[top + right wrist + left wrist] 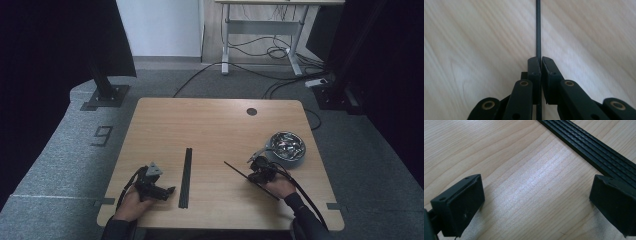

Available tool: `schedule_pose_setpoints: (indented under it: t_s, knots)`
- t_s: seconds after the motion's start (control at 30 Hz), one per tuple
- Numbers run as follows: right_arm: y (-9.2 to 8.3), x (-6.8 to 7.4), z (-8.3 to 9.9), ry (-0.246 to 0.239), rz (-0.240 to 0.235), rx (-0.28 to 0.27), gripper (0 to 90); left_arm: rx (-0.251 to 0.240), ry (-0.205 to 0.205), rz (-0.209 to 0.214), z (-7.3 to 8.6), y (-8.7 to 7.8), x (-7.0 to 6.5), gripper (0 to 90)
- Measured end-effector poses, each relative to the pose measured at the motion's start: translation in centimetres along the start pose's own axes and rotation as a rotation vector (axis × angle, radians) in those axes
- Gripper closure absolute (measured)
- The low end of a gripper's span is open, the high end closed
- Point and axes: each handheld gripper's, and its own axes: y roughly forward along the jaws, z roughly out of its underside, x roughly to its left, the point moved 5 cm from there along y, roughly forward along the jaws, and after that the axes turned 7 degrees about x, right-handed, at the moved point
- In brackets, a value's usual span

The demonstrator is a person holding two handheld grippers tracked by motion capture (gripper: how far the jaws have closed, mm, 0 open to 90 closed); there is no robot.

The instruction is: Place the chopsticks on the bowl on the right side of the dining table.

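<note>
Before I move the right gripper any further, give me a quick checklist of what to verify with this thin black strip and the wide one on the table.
1. Right gripper shut on the thin black strip: ok, the jaws pinch it edge-on.
2. Thin black strip free of the metal bowl: ok, in the high view it runs away from the bowl towards the table's middle.
3. Left gripper free: ok, jaws wide open over bare wood.
4. Wide black strip in place: ok, it lies flat on the table beside the left gripper.
5. Thin strip lifted off the table: cannot tell.
6. Contents of the bowl: cannot tell, too small.
</note>
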Motion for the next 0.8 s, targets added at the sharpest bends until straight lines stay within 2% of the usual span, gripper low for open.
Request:
schedule_pose_setpoints:
  t_s: [0.2,0.3,0.4,0.5,0.63,0.8]
  knots:
    - [-0.7,0.1,1.7,-0.035,-0.012,0.038,85.5,0.0,-0.001,-0.001,0.0,0.0,0.0,0.0]
    - [-0.8,0.1,1.9,-0.034,-0.02,0.049,84.8,0.0,-0.001,-0.001,0.0,0.0,0.0,0.0]
    - [-0.8,0.1,1.8,-0.032,-0.004,0.061,76.8,0.001,-0.001,0.0,0.0,0.0,0.0,0.0]
    - [-0.8,-0.2,1.6,-0.045,0.047,0.097,65.6,0.001,-0.001,0.001,0.0,0.0,0.0,0.0]
    - [-0.7,-0.2,1.3,-0.048,0.05,0.136,51.5,0.001,-0.001,0.0,0.0,0.0,0.0,0.0]
    - [-0.6,0.0,0.8,-0.044,0.035,0.2,48.6,0.001,-0.001,0.0,0.0,0.0,0.0,0.0]
